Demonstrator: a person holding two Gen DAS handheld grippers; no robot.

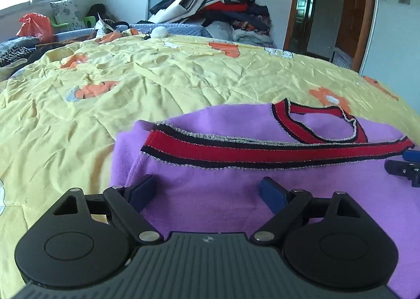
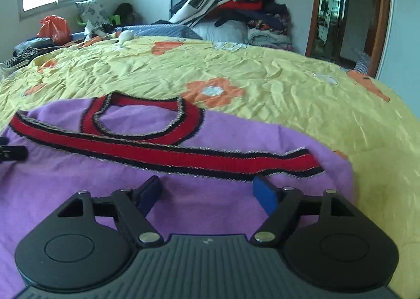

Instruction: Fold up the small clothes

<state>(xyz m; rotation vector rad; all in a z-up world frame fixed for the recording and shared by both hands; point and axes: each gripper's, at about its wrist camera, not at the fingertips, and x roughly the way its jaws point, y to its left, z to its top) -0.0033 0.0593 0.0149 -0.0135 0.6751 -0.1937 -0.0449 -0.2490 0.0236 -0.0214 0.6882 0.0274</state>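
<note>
On the yellow flowered bedspread (image 1: 183, 76) we find the purple garment (image 1: 210, 204) partly folded, its red-banded hem (image 1: 262, 150) doubled up towards the neckline (image 2: 141, 118); the left gripper (image 1: 210, 191) and the right gripper (image 2: 207, 191) both stand wide above it, holding nothing. We judge the loose hem liable to slide or spring back; a careless low pass could snag the knit and undo the fold.

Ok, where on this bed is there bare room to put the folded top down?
The yellow quilt is bare beyond and left of the purple top, up to the clothes pile at the far end. It is also bare right of the top in the right wrist view. The far left edge, by the orange bag, is crowded.
</note>
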